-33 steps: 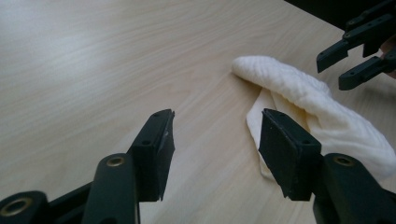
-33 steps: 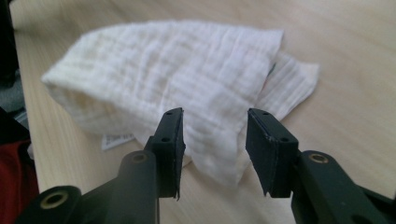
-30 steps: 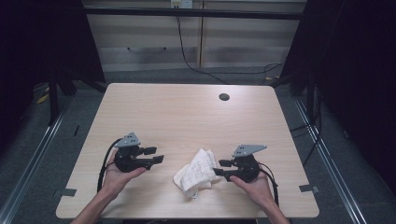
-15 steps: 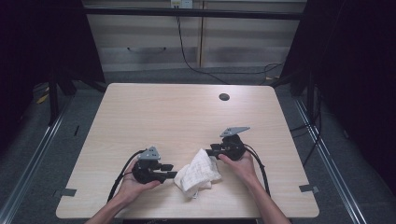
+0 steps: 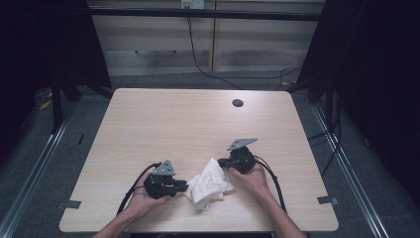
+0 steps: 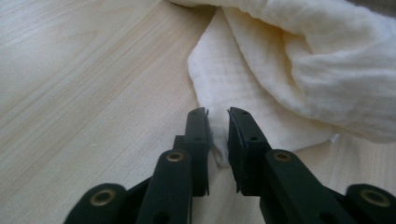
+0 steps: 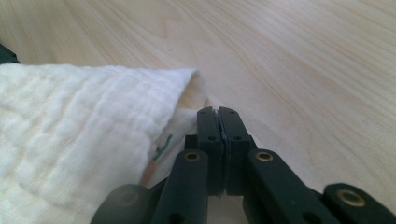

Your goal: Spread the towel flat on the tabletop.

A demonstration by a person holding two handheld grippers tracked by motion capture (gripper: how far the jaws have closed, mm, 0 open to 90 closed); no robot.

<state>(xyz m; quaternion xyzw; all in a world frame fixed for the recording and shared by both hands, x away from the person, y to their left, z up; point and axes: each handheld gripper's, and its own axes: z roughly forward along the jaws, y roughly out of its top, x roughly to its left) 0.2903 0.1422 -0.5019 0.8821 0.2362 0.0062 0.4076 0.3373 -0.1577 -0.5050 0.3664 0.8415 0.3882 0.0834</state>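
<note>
Right tongs [image 7: 218,112] pinch cloth [image 5: 210,182]; left tongs [image 6: 218,112] straddle its edge

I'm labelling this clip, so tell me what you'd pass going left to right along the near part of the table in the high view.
Left gripper → white cloth → right gripper. The cable hole sits farther back on the table, slightly right of the right gripper's jaws.

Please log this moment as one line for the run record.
left gripper: open, straddling white cloth edge | right gripper: shut on cloth's far corner | table: cloth bunched near front edge
</note>
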